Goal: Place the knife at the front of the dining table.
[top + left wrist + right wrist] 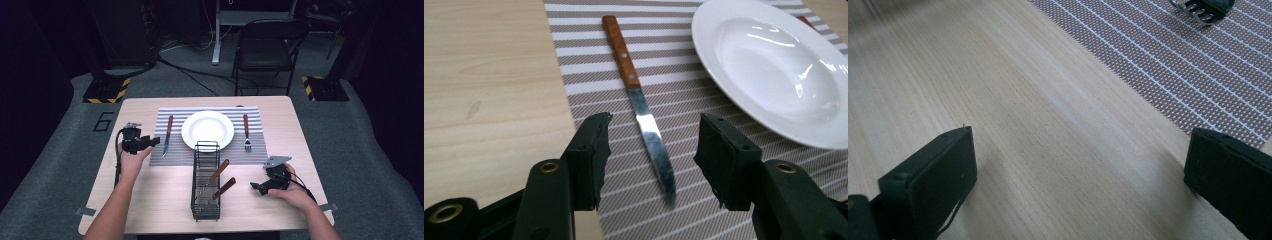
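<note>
A wood-handled knife lies on the striped placemat at centre frame in the left gripper view, just left of the white plate. The left gripper hovers above the blade, jaws parted and empty. At the high view's lower right, the right gripper rests wide open, empty, over the desk.

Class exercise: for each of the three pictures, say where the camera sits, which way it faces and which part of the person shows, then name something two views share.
High view: above the person's side, facing forward and down at the table; both forearms, left hand-held gripper, right hand-held gripper.
Left gripper view: rides that gripper, facing the knife and plate; open jaws.
Right gripper view: faces bare tabletop; open jaws.
Shared: the striped placemat.
</note>
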A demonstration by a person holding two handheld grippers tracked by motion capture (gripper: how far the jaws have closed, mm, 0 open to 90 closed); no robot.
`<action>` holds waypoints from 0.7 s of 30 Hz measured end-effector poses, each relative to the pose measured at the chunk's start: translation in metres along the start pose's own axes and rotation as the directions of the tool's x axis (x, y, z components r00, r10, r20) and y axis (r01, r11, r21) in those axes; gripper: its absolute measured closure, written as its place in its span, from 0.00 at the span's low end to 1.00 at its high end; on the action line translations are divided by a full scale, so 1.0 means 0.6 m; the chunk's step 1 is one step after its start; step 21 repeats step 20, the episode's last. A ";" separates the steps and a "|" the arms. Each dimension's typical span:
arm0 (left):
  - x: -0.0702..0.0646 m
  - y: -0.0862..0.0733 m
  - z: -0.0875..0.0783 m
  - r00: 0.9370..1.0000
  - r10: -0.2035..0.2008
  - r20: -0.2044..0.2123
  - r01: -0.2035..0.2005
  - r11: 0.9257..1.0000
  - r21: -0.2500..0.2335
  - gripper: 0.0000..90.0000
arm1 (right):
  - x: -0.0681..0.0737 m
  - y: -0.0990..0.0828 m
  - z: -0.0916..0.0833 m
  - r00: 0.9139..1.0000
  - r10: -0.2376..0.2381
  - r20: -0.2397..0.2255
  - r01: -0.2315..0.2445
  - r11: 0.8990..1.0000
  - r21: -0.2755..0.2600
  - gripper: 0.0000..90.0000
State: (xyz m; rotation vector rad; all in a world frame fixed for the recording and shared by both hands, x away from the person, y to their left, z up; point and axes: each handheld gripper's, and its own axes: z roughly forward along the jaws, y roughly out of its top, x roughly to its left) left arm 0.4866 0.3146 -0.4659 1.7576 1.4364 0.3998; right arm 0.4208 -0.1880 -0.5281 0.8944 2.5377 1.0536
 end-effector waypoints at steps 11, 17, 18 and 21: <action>0.013 -0.040 -0.034 0.999 0.033 -0.002 -0.033 0.999 0.005 0.39 | 0.000 0.000 0.000 1.000 0.000 0.000 0.000 1.000 0.000 0.00; 0.028 -0.059 -0.039 0.997 0.076 -0.025 -0.074 0.996 0.055 0.36 | 0.000 0.000 0.000 1.000 0.000 0.000 0.000 1.000 0.000 0.00; 0.031 -0.065 -0.040 0.996 0.080 -0.034 -0.078 0.995 0.058 0.35 | 0.000 0.000 0.000 1.000 0.000 0.000 0.000 1.000 0.000 0.00; 0.034 -0.070 -0.039 0.995 0.086 -0.048 -0.083 0.995 0.061 0.33 | 0.000 0.000 0.000 1.000 0.000 0.000 0.000 1.000 0.000 0.00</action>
